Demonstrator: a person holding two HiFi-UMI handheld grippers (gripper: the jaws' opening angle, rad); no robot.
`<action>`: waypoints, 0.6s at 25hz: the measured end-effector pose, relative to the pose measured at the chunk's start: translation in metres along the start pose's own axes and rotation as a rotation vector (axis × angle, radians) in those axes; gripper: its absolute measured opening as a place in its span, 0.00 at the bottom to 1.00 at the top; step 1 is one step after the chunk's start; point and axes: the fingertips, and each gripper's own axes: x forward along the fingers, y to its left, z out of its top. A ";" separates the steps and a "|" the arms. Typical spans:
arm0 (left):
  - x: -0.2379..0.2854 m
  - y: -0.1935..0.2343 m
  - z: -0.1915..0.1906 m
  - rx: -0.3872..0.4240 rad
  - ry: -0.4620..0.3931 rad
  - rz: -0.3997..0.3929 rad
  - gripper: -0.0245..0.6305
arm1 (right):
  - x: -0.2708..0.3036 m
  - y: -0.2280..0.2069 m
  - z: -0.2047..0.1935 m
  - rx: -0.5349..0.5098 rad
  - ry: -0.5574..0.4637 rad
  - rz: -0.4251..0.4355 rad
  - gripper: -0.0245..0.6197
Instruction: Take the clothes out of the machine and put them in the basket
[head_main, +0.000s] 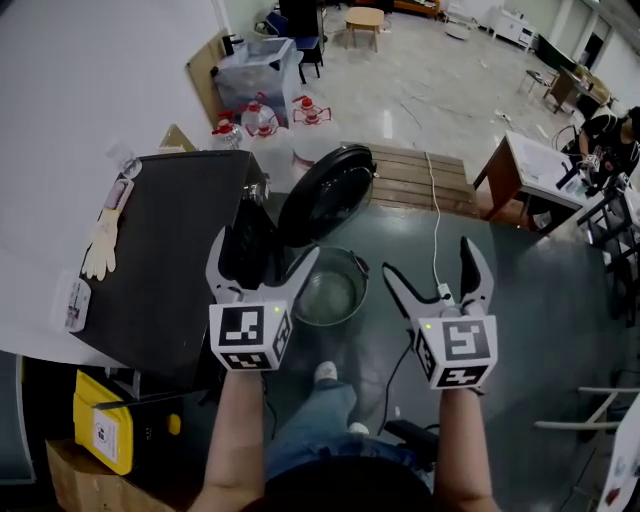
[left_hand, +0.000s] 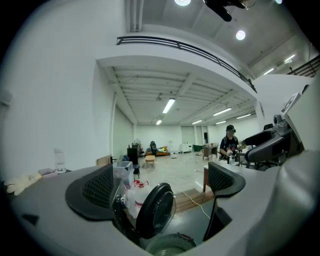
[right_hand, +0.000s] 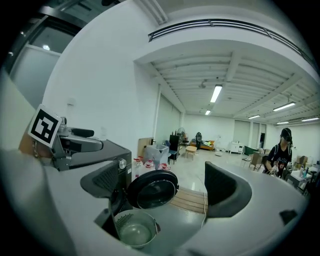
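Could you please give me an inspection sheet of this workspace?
Surface: dark floor; wooden platform beyond it.
Job's things: machine with door open; basket on the floor below the door, empty; no clothes seen.
Clutter: gloves on the machine's top; water jugs behind it.
Grippers: left gripper and right gripper raised, fingers apart, empty.
Cables: white cable crosses the floor.
Surroundings: person at a desk, far right.

Machine at left, open door at its right, basket on floor before the door, pallet behind
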 end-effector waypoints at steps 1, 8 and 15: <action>0.009 0.006 -0.003 -0.003 0.009 -0.006 0.90 | 0.011 -0.001 0.000 0.000 0.010 -0.004 0.86; 0.057 0.027 -0.024 -0.009 0.059 -0.056 0.90 | 0.069 0.003 -0.006 0.058 0.061 -0.017 0.86; 0.077 0.031 -0.044 -0.030 0.083 -0.075 0.90 | 0.092 0.011 -0.022 0.035 0.103 0.002 0.86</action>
